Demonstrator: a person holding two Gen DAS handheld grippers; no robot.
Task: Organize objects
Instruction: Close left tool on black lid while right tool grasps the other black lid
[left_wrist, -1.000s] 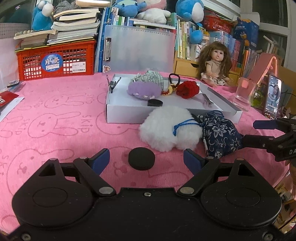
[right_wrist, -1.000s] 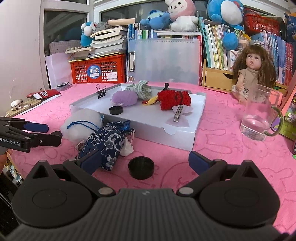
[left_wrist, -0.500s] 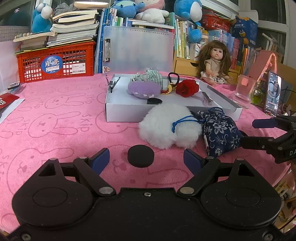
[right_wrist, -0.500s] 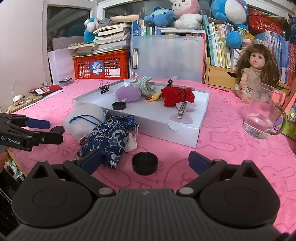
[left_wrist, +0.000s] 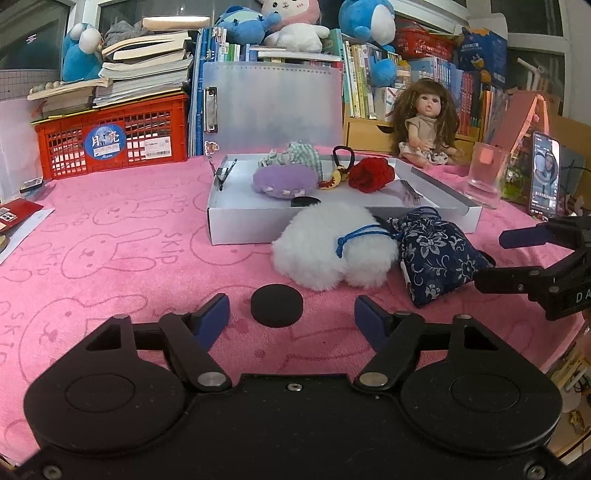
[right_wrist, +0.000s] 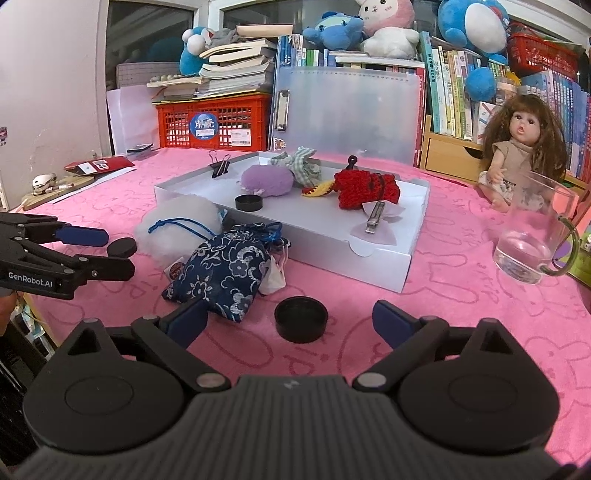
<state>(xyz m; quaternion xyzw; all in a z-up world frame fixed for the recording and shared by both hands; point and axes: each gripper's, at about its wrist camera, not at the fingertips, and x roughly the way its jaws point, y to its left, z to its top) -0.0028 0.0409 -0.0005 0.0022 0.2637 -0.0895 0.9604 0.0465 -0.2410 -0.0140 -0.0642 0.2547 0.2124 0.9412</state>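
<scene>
Left gripper (left_wrist: 290, 312): jaws closing around a flat black round cap (left_wrist: 276, 305) lying on the pink cloth (left_wrist: 110, 258); pads not touching it.
Right gripper (right_wrist: 288, 319): jaws wide, closing slightly; a hollow black lid (right_wrist: 301, 319) sitting between them, untouched.
White box (right_wrist: 376, 266): standing behind both.

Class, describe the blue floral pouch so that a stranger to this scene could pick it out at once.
Find the white tray on the pink cloth. Against its front wall lie two soft bundles; the blue floral pouch is the dark drawstring one, next to the fluffy white pouch.
</scene>
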